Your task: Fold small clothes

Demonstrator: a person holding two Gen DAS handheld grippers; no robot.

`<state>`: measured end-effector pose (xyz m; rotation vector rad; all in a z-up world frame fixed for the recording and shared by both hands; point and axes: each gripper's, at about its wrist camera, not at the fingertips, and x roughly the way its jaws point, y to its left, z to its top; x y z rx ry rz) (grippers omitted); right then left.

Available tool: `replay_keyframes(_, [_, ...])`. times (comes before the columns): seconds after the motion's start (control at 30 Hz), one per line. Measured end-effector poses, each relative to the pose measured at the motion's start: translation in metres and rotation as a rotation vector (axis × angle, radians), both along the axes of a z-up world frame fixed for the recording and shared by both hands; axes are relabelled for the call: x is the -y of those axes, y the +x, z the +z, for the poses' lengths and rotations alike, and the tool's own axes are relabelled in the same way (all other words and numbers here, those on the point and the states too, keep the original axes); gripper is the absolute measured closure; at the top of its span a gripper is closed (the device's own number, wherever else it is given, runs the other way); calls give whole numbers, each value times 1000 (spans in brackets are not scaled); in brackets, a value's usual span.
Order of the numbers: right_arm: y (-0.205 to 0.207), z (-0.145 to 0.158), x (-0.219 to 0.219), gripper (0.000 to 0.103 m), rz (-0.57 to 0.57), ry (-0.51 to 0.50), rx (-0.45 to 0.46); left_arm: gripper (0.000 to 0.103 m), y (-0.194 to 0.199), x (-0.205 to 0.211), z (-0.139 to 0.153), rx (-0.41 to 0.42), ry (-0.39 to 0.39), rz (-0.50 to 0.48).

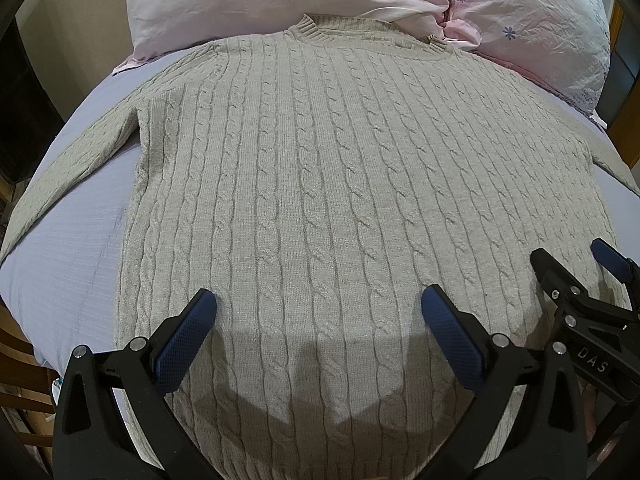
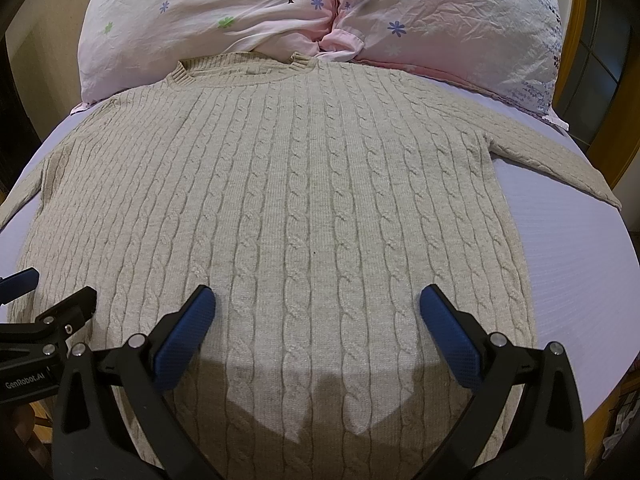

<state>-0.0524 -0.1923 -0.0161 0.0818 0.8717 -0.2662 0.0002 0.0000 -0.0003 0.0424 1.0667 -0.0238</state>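
My left gripper (image 1: 319, 322) and right gripper (image 2: 317, 322) both gape wide, holding nothing, above the hem of the beige sweater (image 1: 340, 184) spread flat on the bed (image 1: 72, 264), collar toward twelve o'clock.

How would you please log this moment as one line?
sweater: flat on bed, unfolded | left gripper: open above hem | right gripper: open above hem | pillows: beyond collar

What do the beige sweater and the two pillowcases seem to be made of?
Sweater: apparently wool or acrylic knit, matte; cable twists and ribbed collar show.
Pillowcases: probably thin woven cotton or a blend, pink floral print, slight sheen; fine crisp creases all over.
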Motion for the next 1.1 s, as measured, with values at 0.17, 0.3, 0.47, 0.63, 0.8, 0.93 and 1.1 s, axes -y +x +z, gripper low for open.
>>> replay_keyframes(0.17, [0, 0, 0, 2, 0, 0, 0, 1, 0, 0, 0, 0, 0, 0])
replay_keyframes(0.3, [0, 0, 0, 2, 0, 0, 0, 1, 0, 0, 0, 0, 0, 0])
replay_keyframes(0.47, [0, 0, 0, 2, 0, 0, 1, 1, 0, 0, 0, 0, 0, 0])
replay_keyframes(0.63, [0, 0, 0, 2, 0, 0, 1, 1, 0, 0, 0, 0, 0, 0])
replay_keyframes(0.8, [0, 0, 0, 2, 0, 0, 1, 1, 0, 0, 0, 0, 0, 0])
replay_keyframes(0.93, [0, 0, 0, 2, 0, 1, 0, 1, 0, 0, 0, 3, 1, 0])
replay_keyframes(1.1, [-1, -5, -3, 2, 4, 3, -6, 1, 0, 0, 0, 4, 1, 0])
